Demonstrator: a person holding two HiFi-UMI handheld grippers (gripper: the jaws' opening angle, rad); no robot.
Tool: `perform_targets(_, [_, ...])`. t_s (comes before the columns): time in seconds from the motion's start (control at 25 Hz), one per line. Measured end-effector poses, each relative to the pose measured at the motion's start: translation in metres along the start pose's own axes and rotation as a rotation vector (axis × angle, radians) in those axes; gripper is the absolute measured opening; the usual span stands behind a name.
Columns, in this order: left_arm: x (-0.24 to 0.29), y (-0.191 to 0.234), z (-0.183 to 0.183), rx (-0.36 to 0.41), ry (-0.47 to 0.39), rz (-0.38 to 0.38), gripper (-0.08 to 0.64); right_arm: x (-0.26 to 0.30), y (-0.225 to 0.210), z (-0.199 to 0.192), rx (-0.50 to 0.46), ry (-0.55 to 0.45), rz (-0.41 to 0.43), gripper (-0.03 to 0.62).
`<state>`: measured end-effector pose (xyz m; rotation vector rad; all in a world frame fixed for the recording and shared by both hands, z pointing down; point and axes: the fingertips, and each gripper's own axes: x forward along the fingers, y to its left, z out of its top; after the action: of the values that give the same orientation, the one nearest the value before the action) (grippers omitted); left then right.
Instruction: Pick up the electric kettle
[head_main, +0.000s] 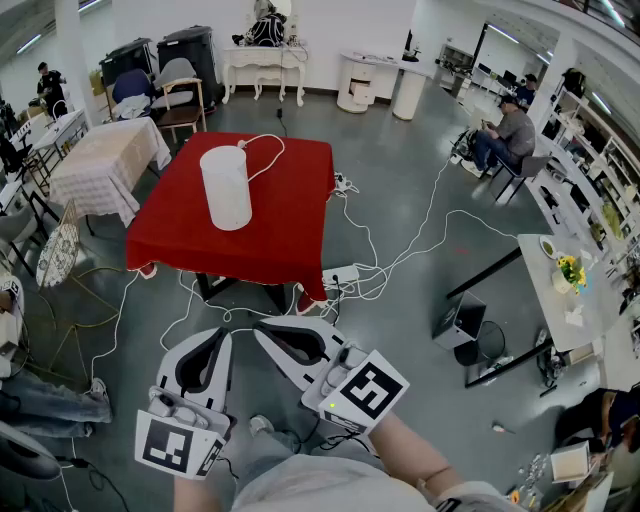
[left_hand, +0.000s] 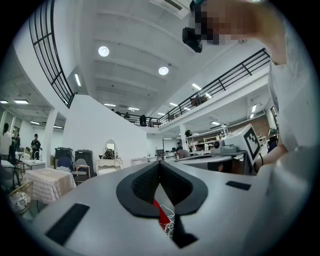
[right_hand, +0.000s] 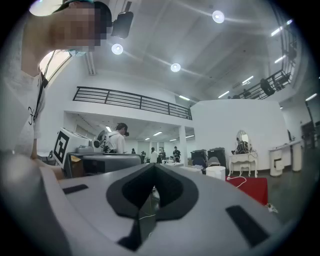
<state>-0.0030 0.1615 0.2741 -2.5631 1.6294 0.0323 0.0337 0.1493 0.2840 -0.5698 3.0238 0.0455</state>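
Closest in, the left gripper (head_main: 222, 338) and the right gripper (head_main: 262, 328) are held low and level in front of the person. Each has its jaws pressed together at the tips with nothing between them, as both gripper views confirm (left_hand: 160, 163) (right_hand: 152, 165).

Well ahead of them, the electric kettle (head_main: 226, 187) stands upright near the middle of a table covered in a red cloth (head_main: 290, 225). It is a tall, plain white cylinder, and the right gripper view shows it small and far off (right_hand: 216, 172). A white cord (head_main: 262, 148) loops from its top rear across the cloth. On the grey floor between the person and the table lie tangled white cables (head_main: 375, 268) and a power strip (head_main: 340, 274).

Several things could go wrong. The floor cables could snag a foot on the approach. The cord may pull taut and drag or tip the kettle if it is lifted away. The body looks smooth and wide, and no handle shows from here, so a pinch on it could slip. Both pairs of jaws must also open first.

No brand or lettering is readable. The marker cubes (head_main: 372, 388) carry only black-and-white square patterns.
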Motion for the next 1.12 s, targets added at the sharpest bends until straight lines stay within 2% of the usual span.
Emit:
perform_targets(0.72, [0.003, 0.009, -0.008, -0.015, 0.011, -0.012, 0.009, 0.011, -0.002, -0.001, 0.014, 0.001, -0.004, 0.006])
perform_targets(1.12, [0.005, 0.065, -0.017, 0.002, 0.011, -0.01, 0.009, 0.058, -0.017, -0.007, -0.01, -0.006, -0.033, 0.006])
